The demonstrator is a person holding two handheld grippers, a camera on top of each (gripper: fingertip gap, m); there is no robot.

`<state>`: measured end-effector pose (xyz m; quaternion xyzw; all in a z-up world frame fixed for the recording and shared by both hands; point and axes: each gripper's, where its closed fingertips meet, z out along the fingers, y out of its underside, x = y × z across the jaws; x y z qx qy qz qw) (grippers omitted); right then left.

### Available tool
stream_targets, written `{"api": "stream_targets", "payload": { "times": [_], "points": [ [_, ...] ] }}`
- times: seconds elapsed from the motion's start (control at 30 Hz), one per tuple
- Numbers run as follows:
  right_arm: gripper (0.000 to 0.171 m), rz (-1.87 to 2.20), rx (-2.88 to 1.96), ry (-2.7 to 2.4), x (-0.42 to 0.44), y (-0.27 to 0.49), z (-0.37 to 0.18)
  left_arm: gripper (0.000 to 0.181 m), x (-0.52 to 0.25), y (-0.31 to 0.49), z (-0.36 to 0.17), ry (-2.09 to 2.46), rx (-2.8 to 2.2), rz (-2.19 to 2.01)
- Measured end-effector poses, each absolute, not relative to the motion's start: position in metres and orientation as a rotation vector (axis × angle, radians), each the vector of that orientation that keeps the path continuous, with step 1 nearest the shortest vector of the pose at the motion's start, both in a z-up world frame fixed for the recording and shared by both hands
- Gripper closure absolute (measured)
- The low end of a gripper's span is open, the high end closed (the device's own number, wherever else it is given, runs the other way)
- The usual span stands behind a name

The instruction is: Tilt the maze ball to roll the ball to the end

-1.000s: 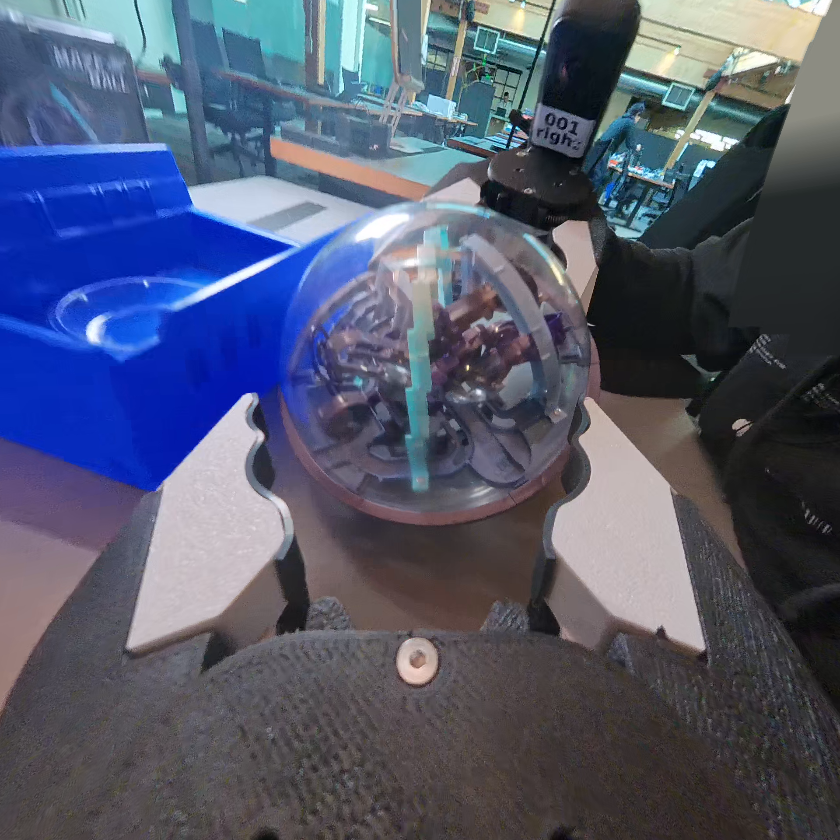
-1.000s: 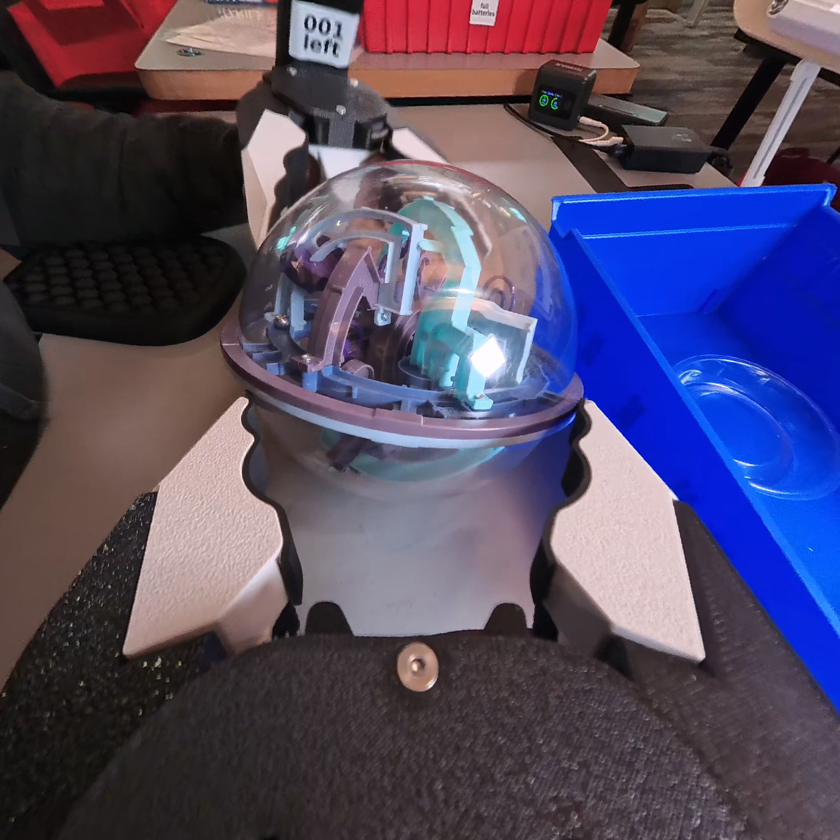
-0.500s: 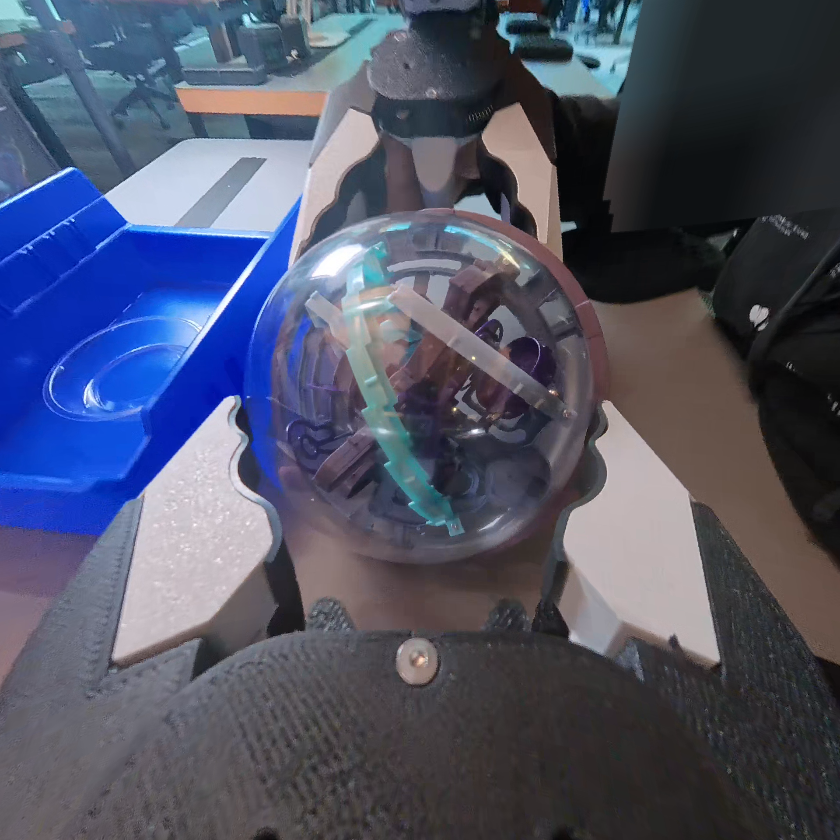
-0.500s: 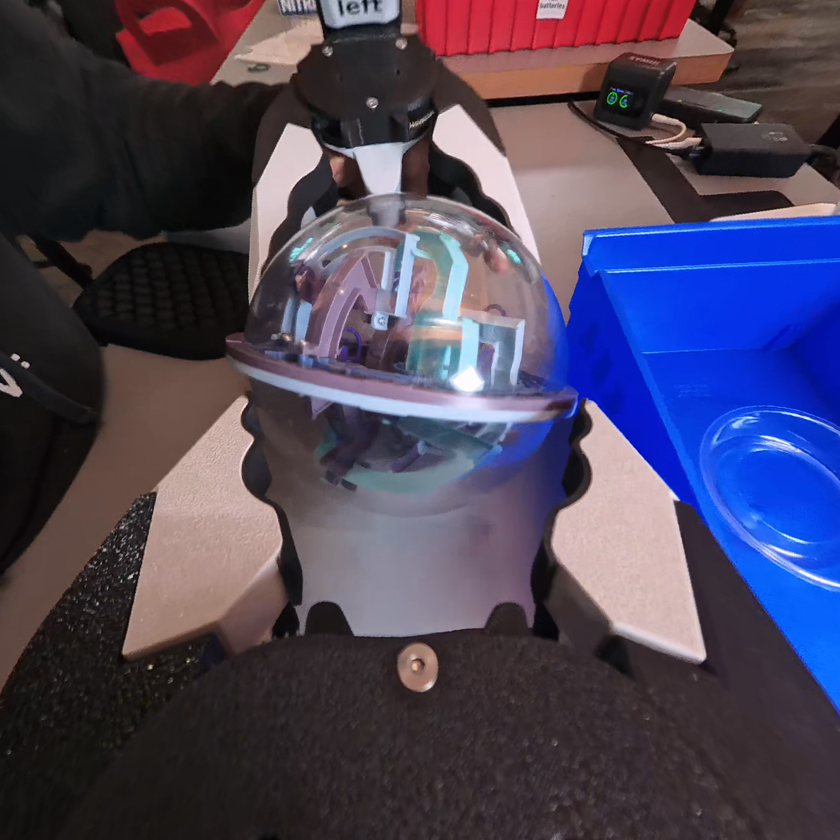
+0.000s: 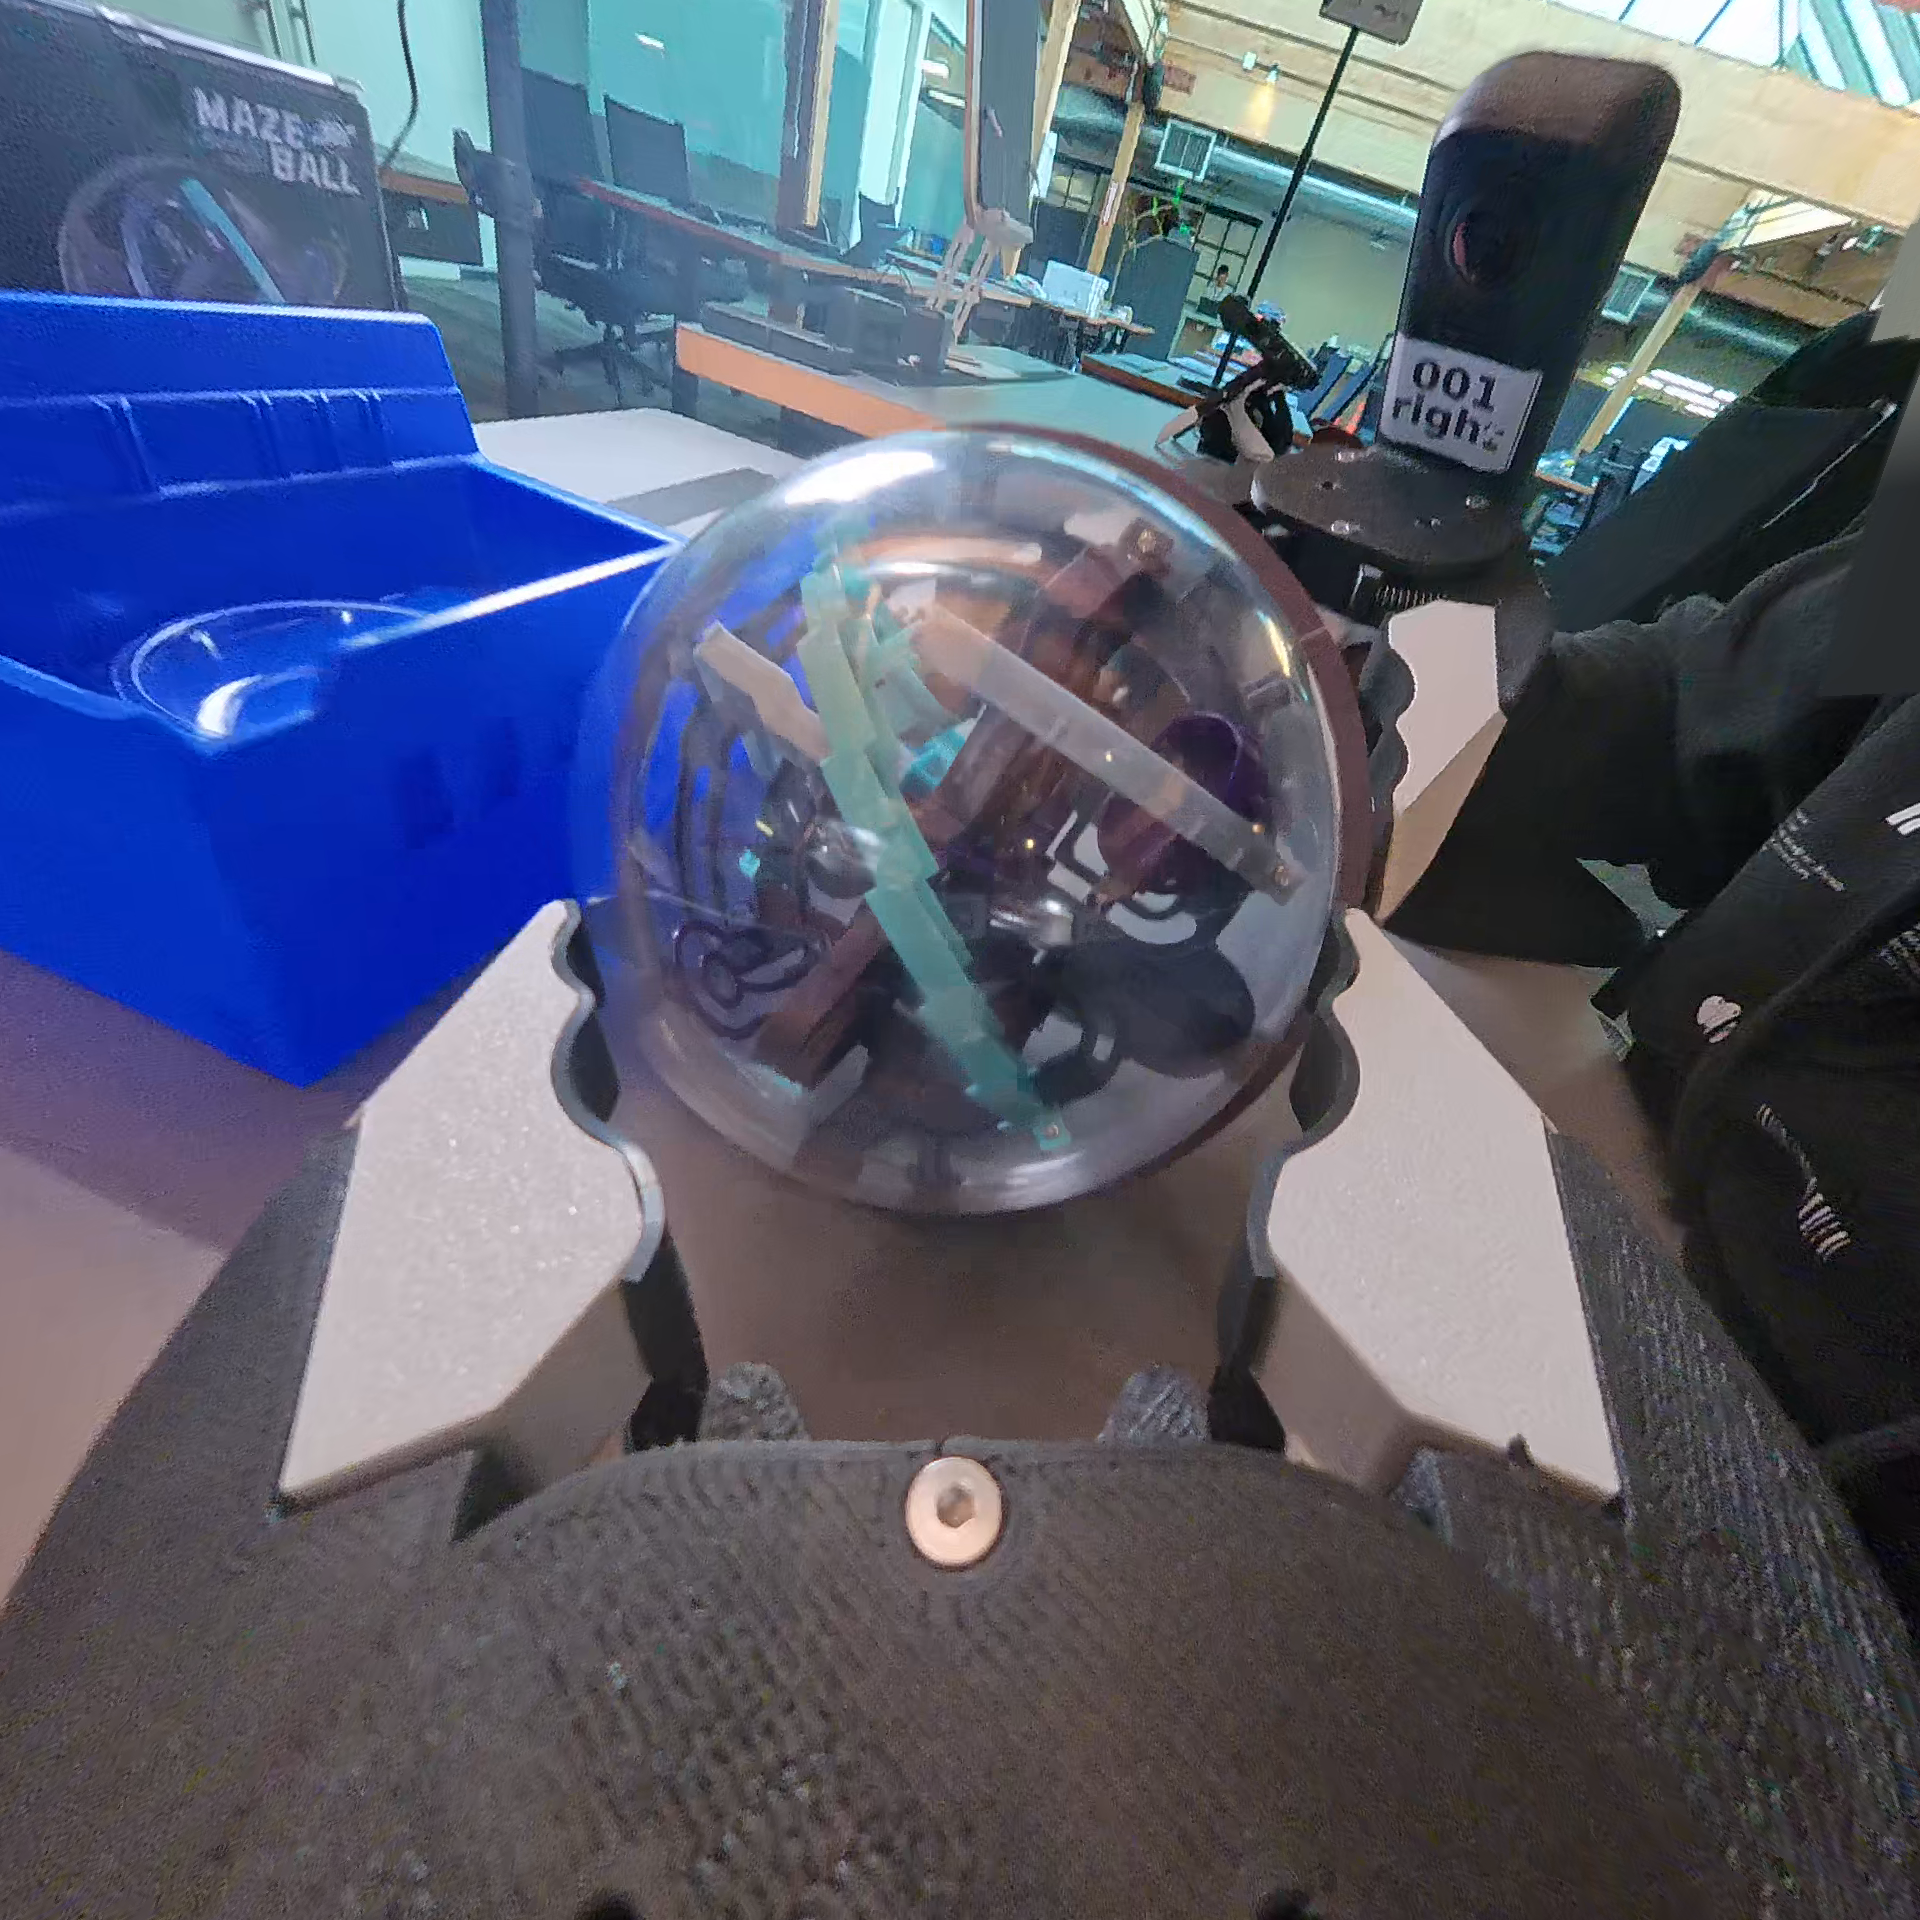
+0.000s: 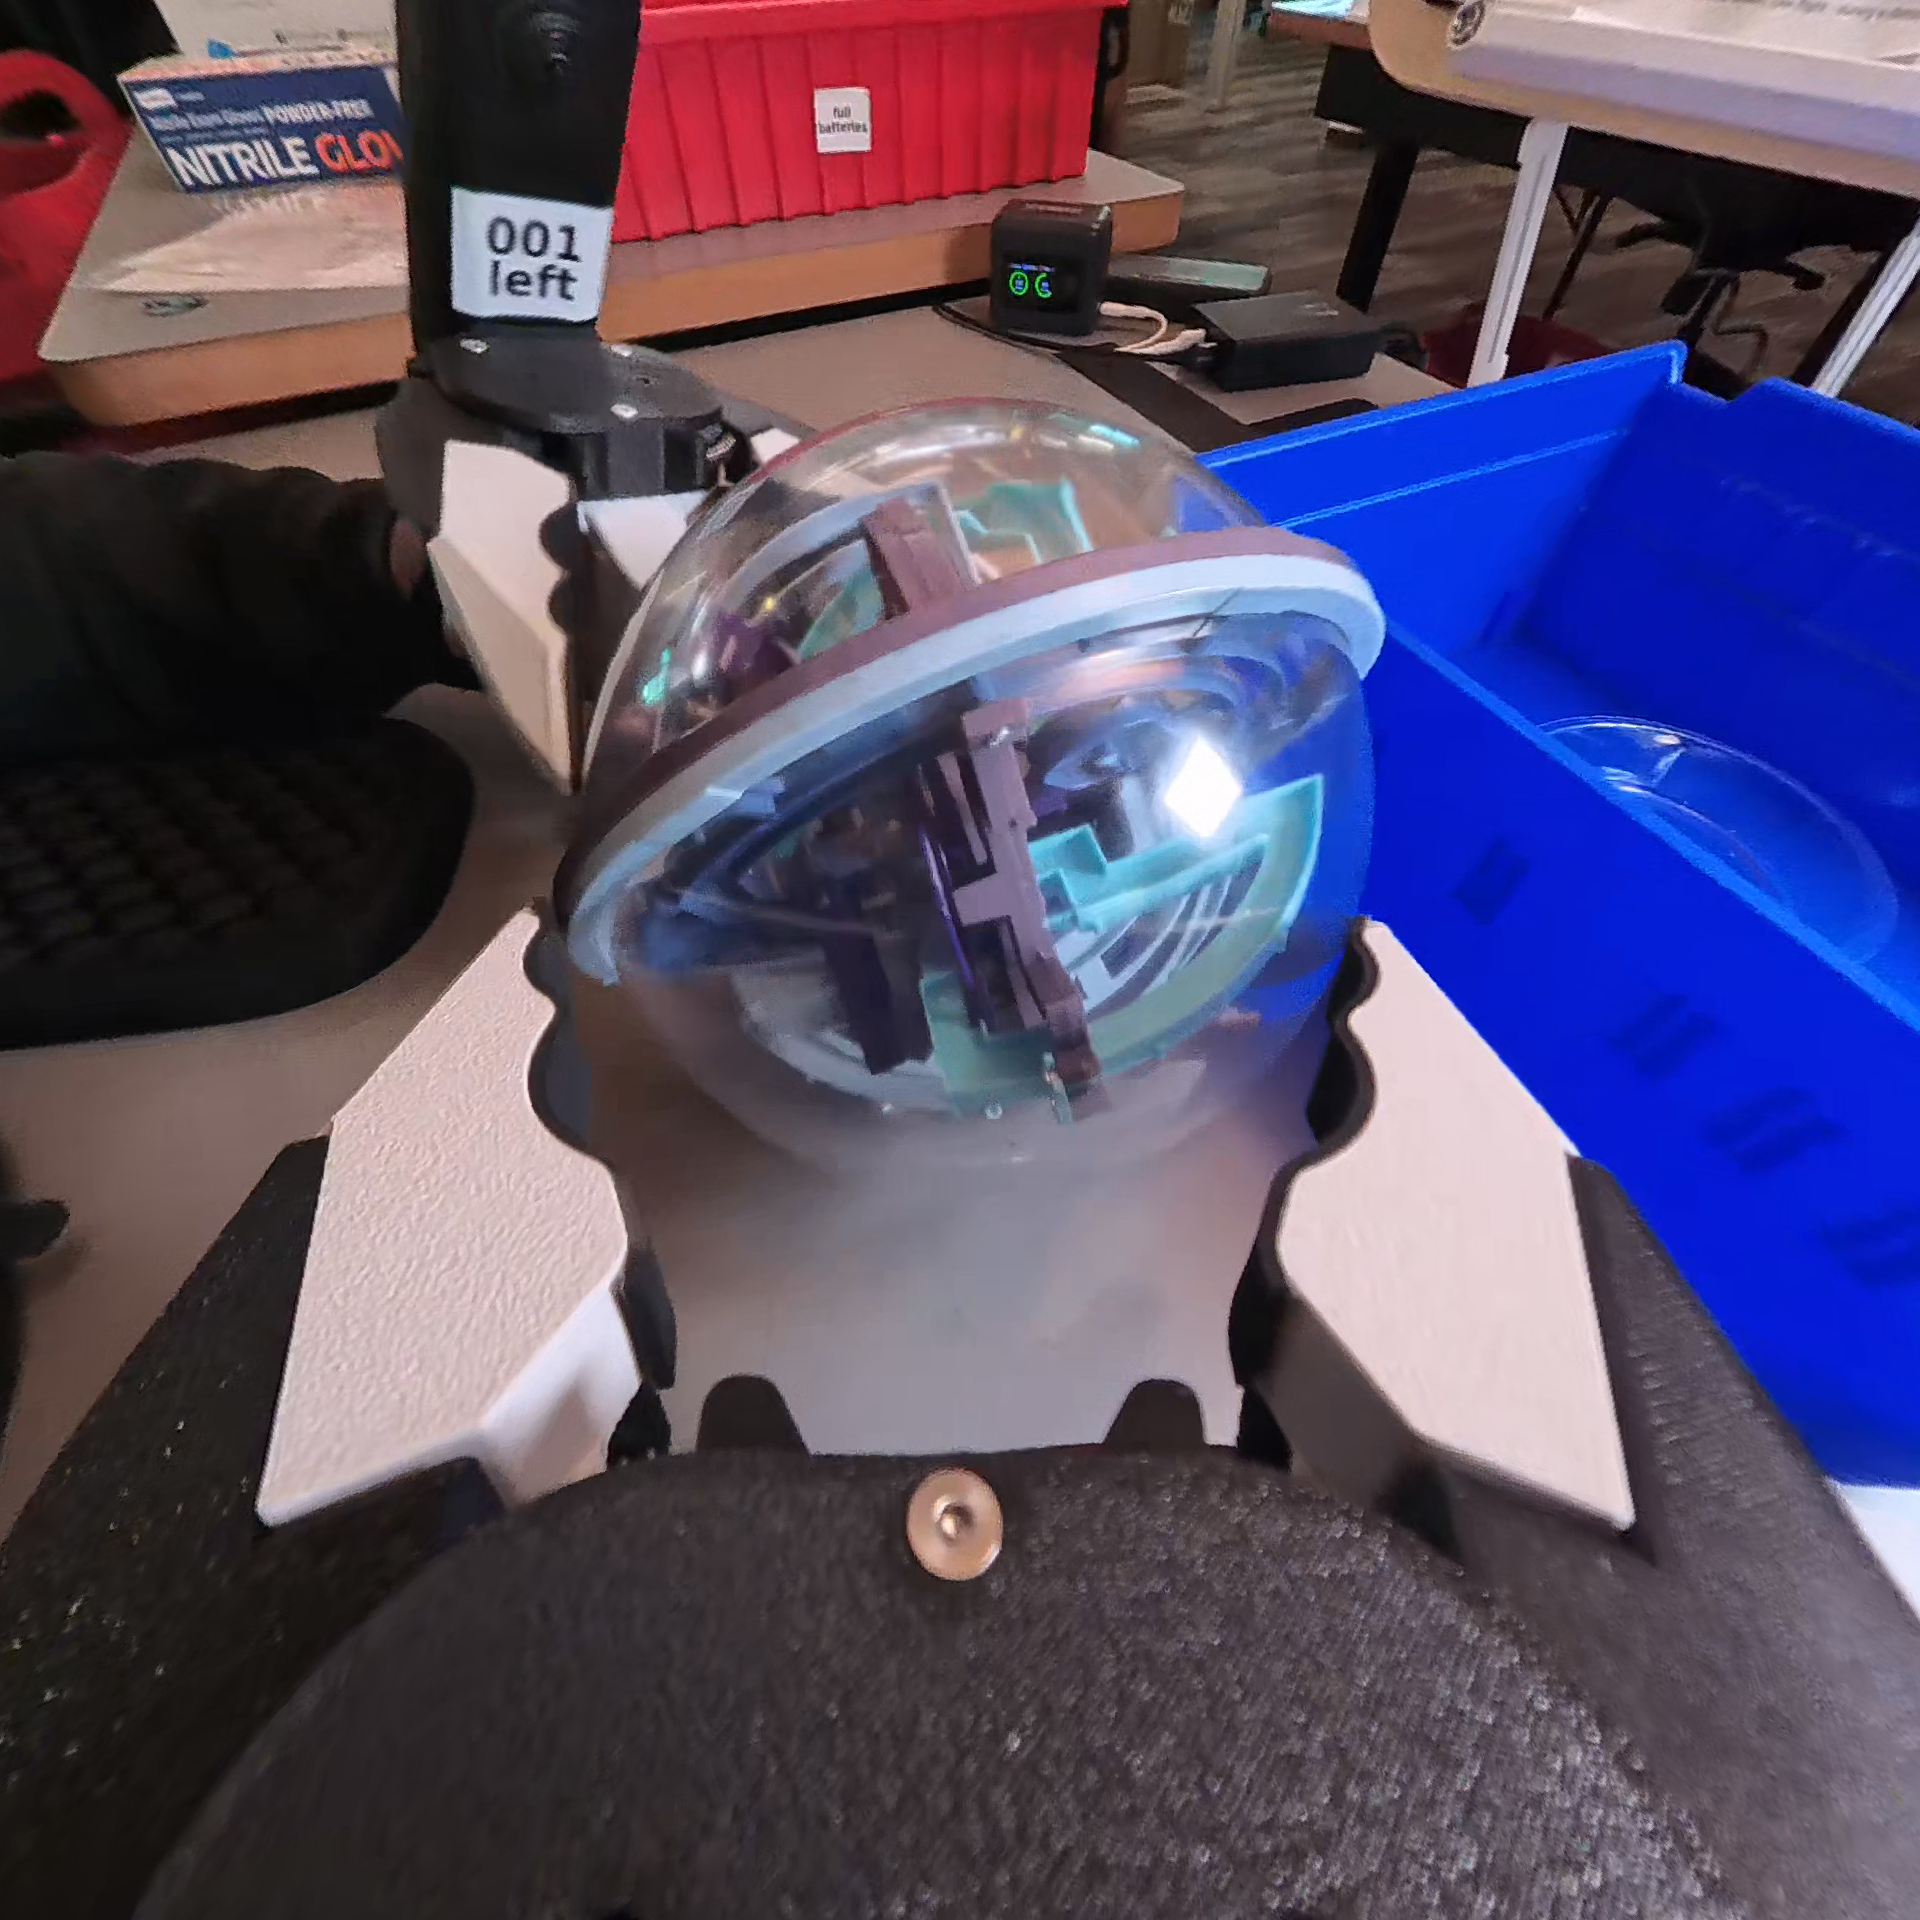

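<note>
Held above the tabletop [image 6: 156,1122] beside the blue bin [image 5: 260,831], the maze ball [image 5: 961,821], a rigid, slick, probably light clear sphere, sits clamped from opposite sides between the left gripper [image 5: 956,997] and right gripper [image 6: 945,987], whose fingers [image 6: 447,1195] best press near its equator band.

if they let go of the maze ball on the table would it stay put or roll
Probably roll: the maze ball is a smooth clear sphere with no flat base showing. Its glossy shell looks slippery, so the left gripper and right gripper cradle it from opposite sides. It seems rigid.
</note>
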<state>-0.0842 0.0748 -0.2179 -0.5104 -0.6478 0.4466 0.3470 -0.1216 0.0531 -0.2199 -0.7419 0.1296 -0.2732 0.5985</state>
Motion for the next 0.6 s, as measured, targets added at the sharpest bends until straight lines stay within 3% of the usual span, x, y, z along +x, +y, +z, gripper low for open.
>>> {"api": "stream_targets", "payload": {
  "times": [0.23,0.47,0.6],
  "points": [
    [0.028,1.163,-1.222,-1.886,-0.078,0.072,-0.220,0.057,-0.116,0.033,-0.227,0.415,-1.789,-0.645],
    [0.030,1.064,-1.021,-2.162,-0.077,0.069,-0.222,0.041,-0.127,0.042,-0.196,0.590,-1.806,-0.674],
    [0.031,1.016,-0.945,-2.230,-0.082,0.062,-0.219,0.035,-0.112,0.048,-0.214,0.723,-1.870,-0.648]
  ]
}}
